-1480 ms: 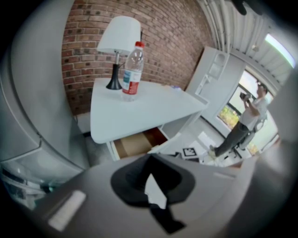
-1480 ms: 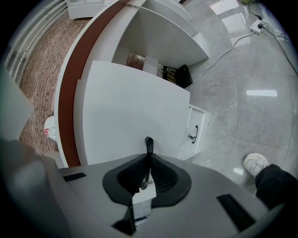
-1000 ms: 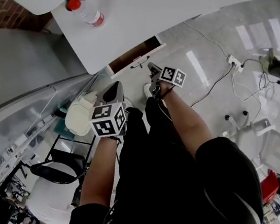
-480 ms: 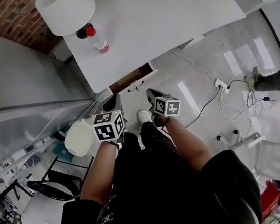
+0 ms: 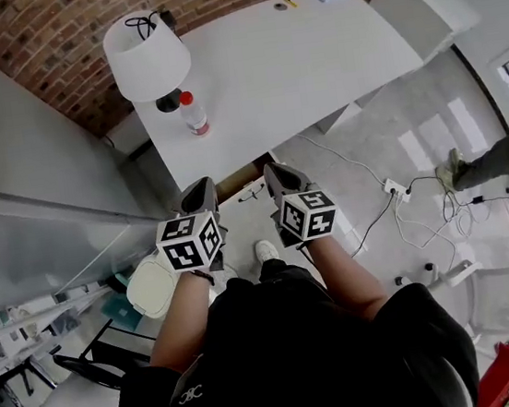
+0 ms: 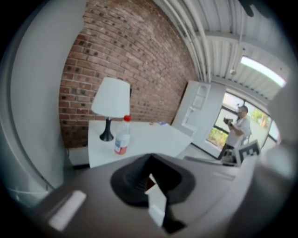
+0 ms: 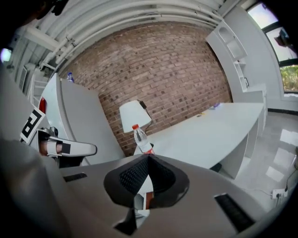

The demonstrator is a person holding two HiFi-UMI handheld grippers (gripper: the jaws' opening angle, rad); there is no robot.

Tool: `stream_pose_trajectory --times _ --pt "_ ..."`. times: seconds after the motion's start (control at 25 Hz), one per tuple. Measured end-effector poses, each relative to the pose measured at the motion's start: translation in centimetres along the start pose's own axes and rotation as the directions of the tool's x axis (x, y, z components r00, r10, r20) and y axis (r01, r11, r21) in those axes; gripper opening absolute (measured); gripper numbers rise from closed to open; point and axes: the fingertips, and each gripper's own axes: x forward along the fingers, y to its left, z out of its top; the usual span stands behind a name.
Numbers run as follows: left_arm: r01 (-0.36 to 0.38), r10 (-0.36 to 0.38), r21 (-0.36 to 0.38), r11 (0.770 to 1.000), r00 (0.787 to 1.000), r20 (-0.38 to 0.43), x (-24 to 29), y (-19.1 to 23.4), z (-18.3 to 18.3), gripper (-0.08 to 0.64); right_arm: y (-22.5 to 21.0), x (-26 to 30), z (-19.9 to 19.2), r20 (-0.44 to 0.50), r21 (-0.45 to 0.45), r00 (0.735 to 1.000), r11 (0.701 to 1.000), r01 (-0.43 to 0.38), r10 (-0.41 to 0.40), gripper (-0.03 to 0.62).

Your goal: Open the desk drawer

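The white desk stands against the brick wall. Its drawer is pulled partly out under the front edge, showing a brown inside and a small handle. My left gripper and right gripper hang side by side just in front of the drawer, touching nothing. Both are shut and hold nothing. In the left gripper view the pads meet at the tip, and in the right gripper view the pads do the same. A strip of the drawer shows through the right gripper's gap.
On the desk stand a white lamp and a red-capped bottle. A grey partition runs along the left. A white chair seat is at my left knee. Cables and a power strip lie on the floor at right.
Both grippers have lifted and drawn back from the drawer; the right one was down by the handle a second ago. The head view has tipped up towards the desk and wall.
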Motion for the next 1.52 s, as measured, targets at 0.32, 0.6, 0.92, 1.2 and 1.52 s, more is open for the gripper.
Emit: stream_pose_trajectory --times 0.32,0.6,0.92,1.2,1.52 --pt "-0.003 -0.006 0.063 0.998 0.991 0.135 -4.1 -0.2 6.5 -0.002 7.2 -2.6 9.4 0.110 -0.149 0.993 0.988 -0.031 0.047 -0.002" --pt "-0.029 0.010 0.090 0.996 0.979 0.204 -7.0 0.7 9.6 -0.002 11.5 -4.4 15.0 0.204 -0.252 0.978 0.968 0.002 0.051 -0.002" --pt "-0.077 0.045 0.125 0.989 0.969 0.242 -8.8 1.6 10.6 -0.002 12.9 -3.8 14.2 0.181 -0.259 0.982 0.966 -0.009 0.057 -0.002" --pt "-0.093 0.060 0.126 0.988 0.968 0.242 -9.2 2.6 10.2 -0.002 13.4 -3.0 13.4 0.157 -0.238 0.986 0.971 -0.018 0.057 -0.002" --pt "-0.098 0.068 0.118 0.988 0.970 0.234 -9.2 3.4 9.7 -0.002 14.1 -2.3 12.9 0.142 -0.266 0.988 0.964 -0.016 0.055 -0.002"
